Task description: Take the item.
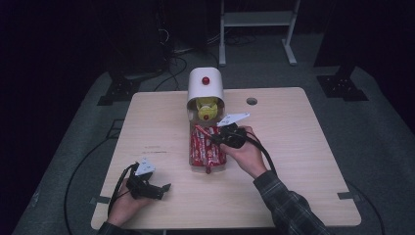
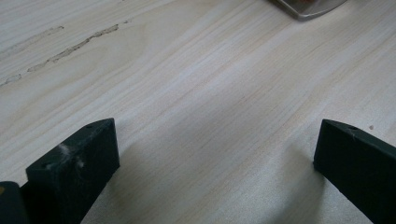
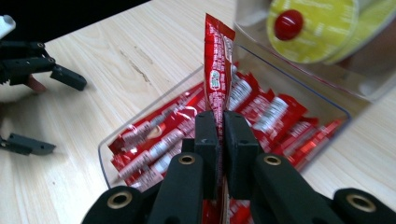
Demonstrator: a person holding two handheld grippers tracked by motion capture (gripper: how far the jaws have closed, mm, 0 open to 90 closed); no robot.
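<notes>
Dim floor and dark stands ring a pale wooden table (image 1: 293,161), its grain plain in the left gripper view and scuffed with a faint worn streak ahead and to the left of that gripper's jaws.

White print runs along each red sachet, yet none of it is sharp enough to read; the one held sachet (image 3: 218,65) also carries a small green mark partway up its length. No brand name can be made out.

At the right gripper (image 3: 222,122) the two black jaws are pressed together on the lower end of that red sachet, which stands upright from them, its torn-looking top edge highest. Directly beneath and ahead of this gripper lies a clear plastic tray (image 3: 103,161) packed with more red sachets (image 3: 154,140). Just beyond the tray sits a white cylindrical dispenser (image 1: 205,84) with a red knob on top and a yellow disc (image 3: 312,28) bearing a red button at its mouth. The right hand (image 1: 247,156) reaches in from the near right edge, forearm in a plaid sleeve (image 1: 288,205), wrist angled toward the tray.

The left gripper (image 1: 159,188) rests low on the table near the front left, well apart from the tray, jaws spread wide over bare wood. The left hand (image 1: 125,203) grips it from behind, cable looping off to its left.
</notes>
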